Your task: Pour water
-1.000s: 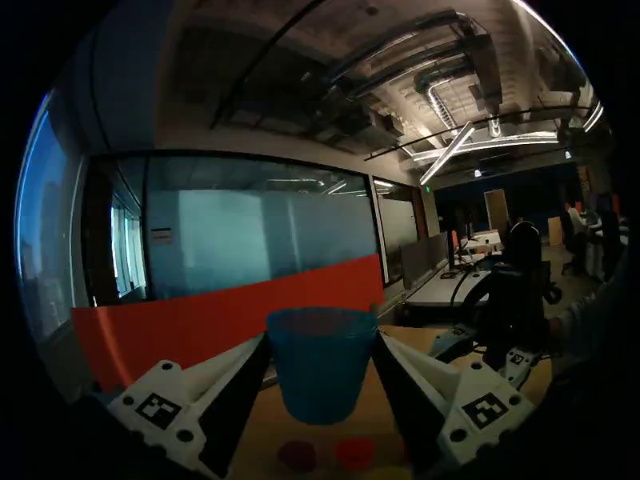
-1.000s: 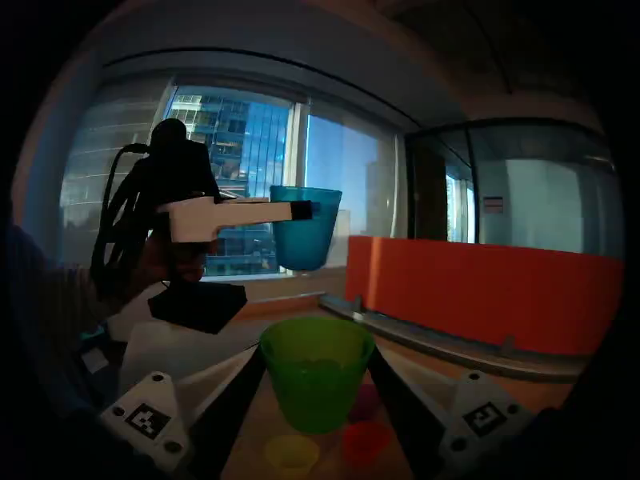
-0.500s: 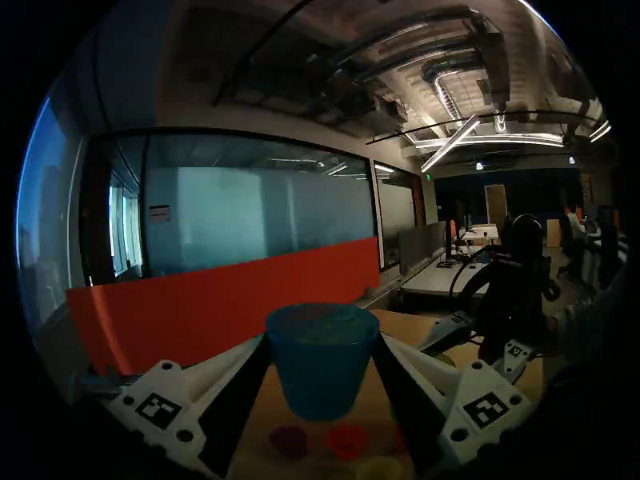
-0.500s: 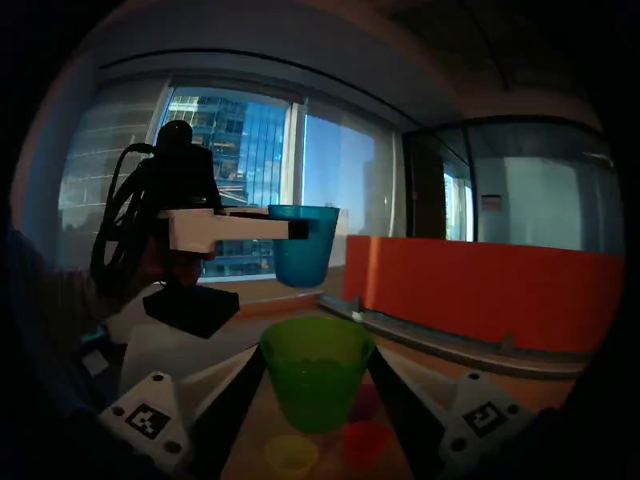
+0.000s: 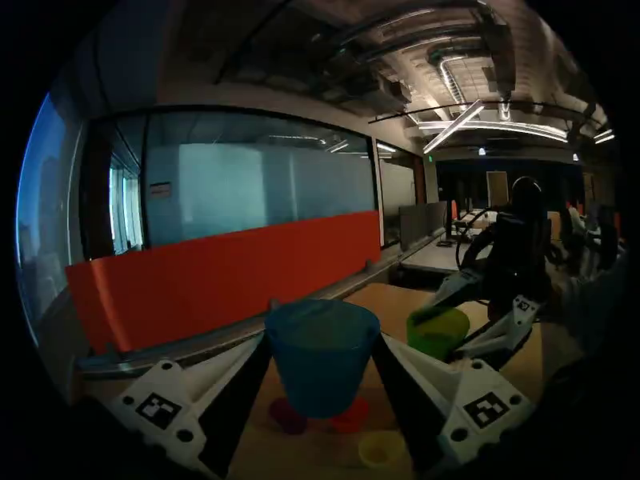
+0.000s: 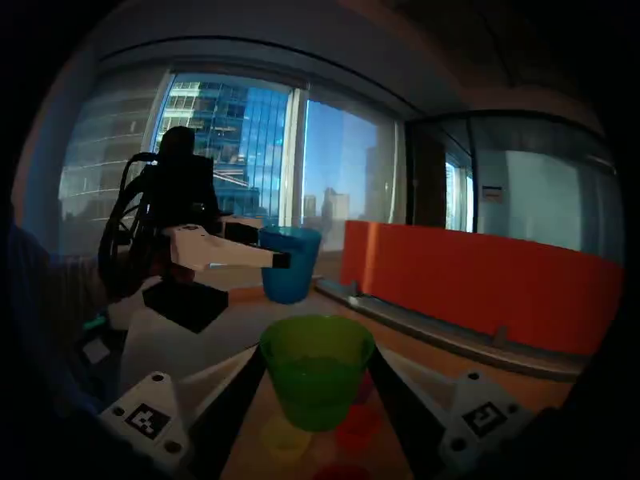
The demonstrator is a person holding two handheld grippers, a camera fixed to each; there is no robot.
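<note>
**Left gripper view:** The left gripper [image 5: 322, 352] is clamping both fingers on an upright blue cup [image 5: 322, 376], with a wooden table [image 5: 392, 300] spreading out beyond it. Just past the cup's base, a purple cup [image 5: 284, 416], a red cup [image 5: 350, 414] and a yellow cup [image 5: 381, 448] are sitting on the tabletop. To the right, the right gripper [image 5: 448, 326] is holding a green cup [image 5: 436, 330] (upright, near the blue one but apart from it). An orange partition [image 5: 224, 272] is running behind.

**Right gripper view:** The right gripper [image 6: 318, 360] is squeezing the green cup [image 6: 318, 384] between its two fingers, rim up. The cup is sitting over the yellow cup [image 6: 284, 436] and the red cup [image 6: 358, 420]. Farther off to the left, the left gripper [image 6: 284, 258] is gripping the blue cup [image 6: 290, 268] before a sunlit window [image 6: 232, 152]. Whether its base is touching the table cannot be told.
</note>
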